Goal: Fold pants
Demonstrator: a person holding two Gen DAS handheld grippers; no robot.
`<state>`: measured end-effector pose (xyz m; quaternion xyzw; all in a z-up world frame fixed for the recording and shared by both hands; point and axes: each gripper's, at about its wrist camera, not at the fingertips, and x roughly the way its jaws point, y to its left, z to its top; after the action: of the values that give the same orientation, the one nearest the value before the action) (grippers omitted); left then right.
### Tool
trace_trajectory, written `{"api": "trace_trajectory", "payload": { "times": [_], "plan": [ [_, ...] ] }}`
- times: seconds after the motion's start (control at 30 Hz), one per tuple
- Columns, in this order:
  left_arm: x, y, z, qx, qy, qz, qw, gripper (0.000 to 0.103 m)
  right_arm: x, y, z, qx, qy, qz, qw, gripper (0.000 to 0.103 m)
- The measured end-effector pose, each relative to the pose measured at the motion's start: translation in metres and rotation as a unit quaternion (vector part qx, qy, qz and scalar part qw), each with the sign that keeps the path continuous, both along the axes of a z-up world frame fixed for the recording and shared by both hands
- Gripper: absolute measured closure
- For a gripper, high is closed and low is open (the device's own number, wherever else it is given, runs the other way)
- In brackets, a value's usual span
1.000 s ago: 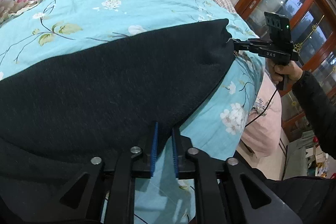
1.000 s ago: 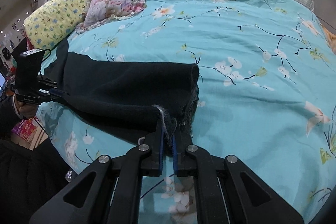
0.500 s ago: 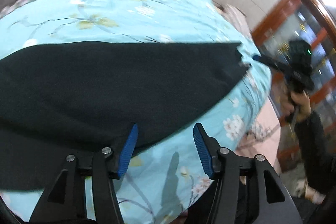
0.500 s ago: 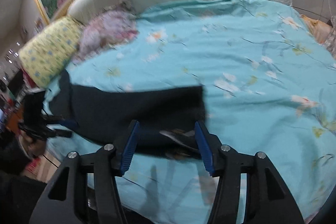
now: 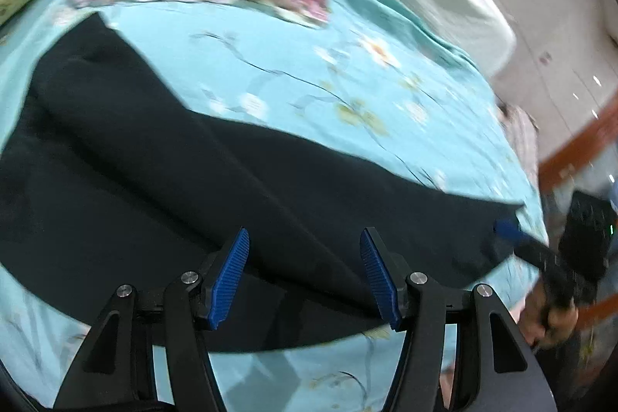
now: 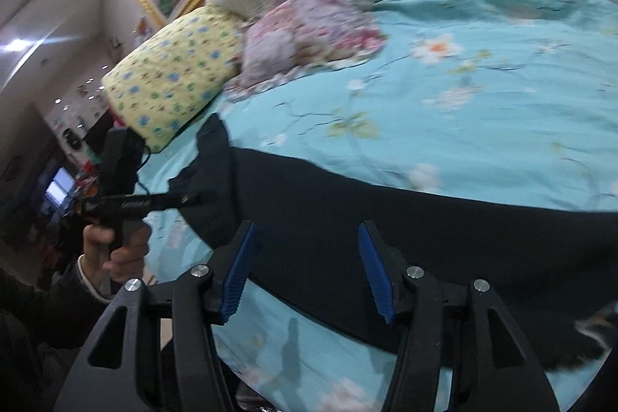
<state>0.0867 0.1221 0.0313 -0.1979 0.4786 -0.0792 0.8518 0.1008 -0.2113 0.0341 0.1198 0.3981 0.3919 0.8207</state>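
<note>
Left tool (image 5: 304, 273) and right tool (image 6: 306, 271) held low, both spread wide, gripping nothing. Dark pants (image 5: 154, 180) flat on the bed (image 5: 328, 76), just ahead of and beneath both.

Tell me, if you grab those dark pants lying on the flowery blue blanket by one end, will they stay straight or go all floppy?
Probably floppy: the dark fabric pants lie limp with soft creases on the blue floral blanket, so a lifted end would likely droop. They look thick, so perhaps a bit heavy. The open left gripper and right gripper would likely grip the cloth without slipping.
</note>
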Motion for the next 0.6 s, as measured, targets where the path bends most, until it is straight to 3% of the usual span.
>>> {"api": "trace_trajectory", "payload": {
  "times": [0.2, 0.33, 0.6],
  "plan": [
    [0.032, 0.047, 0.018, 0.036, 0.006, 0.07, 0.9969, 0.042, 0.007, 0.055, -0.009, 0.003, 0.021, 0.052, 0.998, 0.047],
    [0.064, 0.071, 0.021, 0.077, 0.034, 0.108, 0.9906, 0.042, 0.007, 0.089, -0.013, -0.001, 0.018, 0.09, 0.996, 0.047],
    [0.099, 0.078, -0.002, 0.125, 0.115, 0.119, 0.9783, 0.042, 0.013, 0.153, -0.02, -0.005, 0.015, 0.144, 0.989, 0.047]
  ]
}}
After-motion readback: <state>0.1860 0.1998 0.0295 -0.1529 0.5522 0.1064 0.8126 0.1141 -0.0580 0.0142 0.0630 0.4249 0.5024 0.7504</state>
